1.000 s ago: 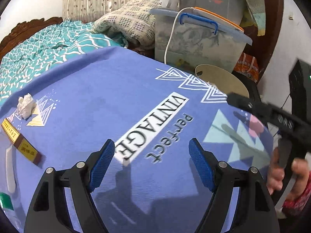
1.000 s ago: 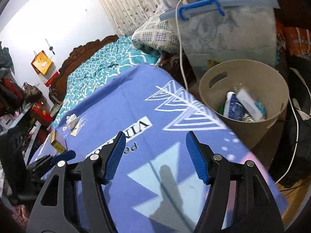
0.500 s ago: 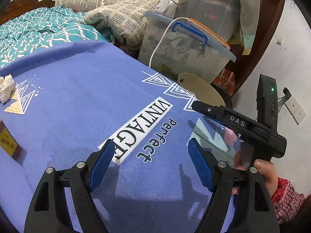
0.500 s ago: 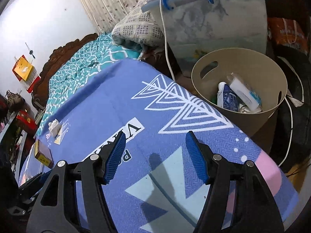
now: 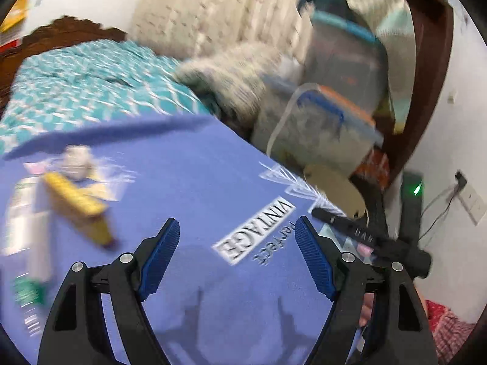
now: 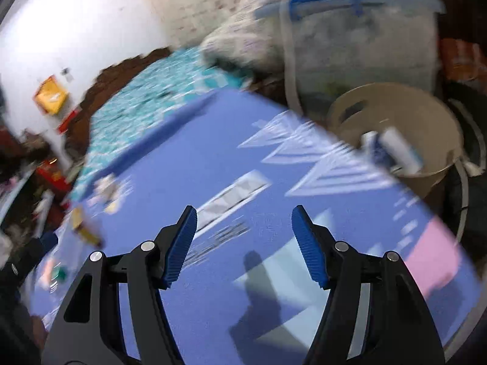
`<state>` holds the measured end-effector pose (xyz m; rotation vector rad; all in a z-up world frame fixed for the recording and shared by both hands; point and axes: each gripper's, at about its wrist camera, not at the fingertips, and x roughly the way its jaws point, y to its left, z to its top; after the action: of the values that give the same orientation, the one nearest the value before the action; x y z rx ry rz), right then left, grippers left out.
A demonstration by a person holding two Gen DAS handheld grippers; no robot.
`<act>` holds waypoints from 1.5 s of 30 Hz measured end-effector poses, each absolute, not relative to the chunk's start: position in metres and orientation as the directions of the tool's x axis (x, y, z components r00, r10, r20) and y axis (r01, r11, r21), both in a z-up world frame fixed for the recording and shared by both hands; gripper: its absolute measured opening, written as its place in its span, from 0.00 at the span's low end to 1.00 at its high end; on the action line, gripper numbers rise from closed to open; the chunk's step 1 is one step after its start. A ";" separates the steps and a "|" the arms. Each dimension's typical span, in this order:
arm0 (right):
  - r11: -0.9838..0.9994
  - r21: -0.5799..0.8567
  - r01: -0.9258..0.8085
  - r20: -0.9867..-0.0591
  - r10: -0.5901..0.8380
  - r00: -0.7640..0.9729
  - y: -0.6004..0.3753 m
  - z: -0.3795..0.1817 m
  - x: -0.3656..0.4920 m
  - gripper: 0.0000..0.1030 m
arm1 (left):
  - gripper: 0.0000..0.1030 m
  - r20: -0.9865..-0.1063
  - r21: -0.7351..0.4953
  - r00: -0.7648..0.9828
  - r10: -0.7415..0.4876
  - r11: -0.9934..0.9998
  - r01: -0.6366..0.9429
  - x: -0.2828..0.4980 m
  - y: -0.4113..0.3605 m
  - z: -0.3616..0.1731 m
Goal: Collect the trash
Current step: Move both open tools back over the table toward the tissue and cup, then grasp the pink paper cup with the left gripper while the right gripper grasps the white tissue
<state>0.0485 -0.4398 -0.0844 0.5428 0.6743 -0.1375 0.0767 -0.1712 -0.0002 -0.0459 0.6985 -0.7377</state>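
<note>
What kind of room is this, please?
Probably a bedroom, also used for storage: a bed with a teal patterned cover, its carved dark wooden headboard, and a clear plastic storage box with a blue handle.

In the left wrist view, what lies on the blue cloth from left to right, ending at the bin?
White tube → yellow box → VINTAGE print → beige bin. The crumpled tissue sits above the box, so its place is unclear.

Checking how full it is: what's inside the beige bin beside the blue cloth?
In the right wrist view the beige bin holds a blue packet and a white tube-like wrapper, both blurred. The blue cloth edge and those items hide its bottom.
</note>
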 end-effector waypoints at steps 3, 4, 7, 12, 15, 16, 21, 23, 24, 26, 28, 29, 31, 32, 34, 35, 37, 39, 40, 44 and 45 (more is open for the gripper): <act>0.876 0.446 0.180 -0.626 0.162 0.763 -0.401 -0.080 0.056 0.65 | 0.72 -0.578 -0.196 0.628 -0.521 0.836 0.512 0.070 -0.103 0.020; 0.877 0.458 0.143 -0.625 0.203 0.754 -0.387 -0.078 0.060 0.65 | 0.72 -0.587 -0.157 0.677 -0.443 0.883 0.442 0.070 -0.067 0.026; 0.881 0.473 0.024 -0.619 0.312 0.720 -0.343 -0.069 0.076 0.65 | 0.73 -0.597 -0.133 0.741 -0.308 0.949 0.287 0.074 0.009 0.035; 0.898 0.418 -0.136 -0.641 0.398 0.656 -0.289 -0.039 0.135 0.65 | 0.78 -0.690 -0.062 0.718 -0.093 0.996 0.070 0.107 0.096 0.017; 0.863 0.474 -0.175 -0.639 0.474 0.606 -0.281 -0.027 0.197 0.65 | 0.79 -0.758 -0.120 0.641 -0.118 0.992 0.041 0.135 0.121 -0.008; 0.854 0.491 -0.170 -0.641 0.486 0.594 -0.283 -0.026 0.220 0.65 | 0.79 -0.771 -0.151 0.621 -0.144 0.988 0.042 0.142 0.125 -0.013; 0.843 0.521 -0.131 -0.681 0.504 0.531 -0.273 -0.051 0.327 0.65 | 0.87 -0.785 -0.354 0.532 -0.316 0.935 0.032 0.181 0.150 -0.040; 0.848 0.515 -0.126 -0.706 0.503 0.499 -0.262 -0.069 0.355 0.65 | 0.87 -0.786 -0.404 0.497 -0.368 0.914 0.038 0.183 0.153 -0.048; 0.846 0.518 -0.130 -0.713 0.510 0.482 -0.254 -0.079 0.363 0.65 | 0.87 -0.787 -0.415 0.487 -0.380 0.909 0.040 0.185 0.150 -0.051; 0.832 0.535 -0.144 -0.717 0.538 0.443 -0.242 -0.090 0.381 0.65 | 0.87 -0.785 -0.420 0.480 -0.391 0.906 0.051 0.187 0.145 -0.055; 0.824 0.545 -0.158 -0.725 0.557 0.404 -0.228 -0.099 0.390 0.65 | 0.88 -0.785 -0.432 0.466 -0.409 0.900 0.063 0.186 0.139 -0.060; 0.818 0.552 -0.162 -0.725 0.566 0.391 -0.222 -0.104 0.394 0.54 | 0.87 -0.789 -0.433 0.457 -0.410 0.899 0.059 0.187 0.136 -0.063; 0.801 0.568 -0.191 -0.729 0.597 0.334 -0.208 -0.111 0.397 0.33 | 0.70 -0.798 -0.429 0.449 -0.402 0.902 0.046 0.183 0.132 -0.068; 0.801 0.562 -0.208 -0.729 0.598 0.333 -0.204 -0.111 0.392 0.31 | 0.51 -0.803 -0.426 0.441 -0.402 0.904 0.048 0.180 0.129 -0.071; 0.819 0.527 -0.228 -0.726 0.573 0.380 -0.203 -0.102 0.380 0.30 | 0.42 -0.793 -0.419 0.470 -0.387 0.907 0.040 0.171 0.128 -0.069; 0.823 0.520 -0.230 -0.718 0.567 0.403 -0.206 -0.096 0.374 0.30 | 0.36 -0.785 -0.416 0.489 -0.381 0.909 0.041 0.165 0.130 -0.066; 0.834 0.505 -0.223 -0.701 0.547 0.457 -0.219 -0.083 0.356 0.29 | 0.28 -0.767 -0.427 0.521 -0.375 0.904 0.021 0.156 0.134 -0.057; 0.846 0.483 -0.227 -0.678 0.525 0.515 -0.238 -0.065 0.333 0.29 | 0.21 -0.728 -0.480 0.557 -0.401 0.877 0.004 0.142 0.142 -0.047; 0.852 0.471 -0.229 -0.666 0.514 0.540 -0.249 -0.056 0.320 0.29 | 0.20 -0.714 -0.494 0.568 -0.409 0.869 0.005 0.137 0.144 -0.043; 0.857 0.467 -0.218 -0.617 0.492 0.614 -0.299 -0.033 0.242 0.29 | 0.20 -0.662 -0.528 0.597 -0.453 0.847 0.057 0.106 0.133 -0.024; 0.857 0.471 -0.210 -0.606 0.487 0.628 -0.313 -0.032 0.220 0.29 | 0.20 -0.650 -0.537 0.600 -0.467 0.841 0.072 0.100 0.128 -0.019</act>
<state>0.2200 -0.3131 -0.0323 0.3758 0.7976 0.4105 0.0997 0.1285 -0.0191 -0.4928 0.8790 -0.3274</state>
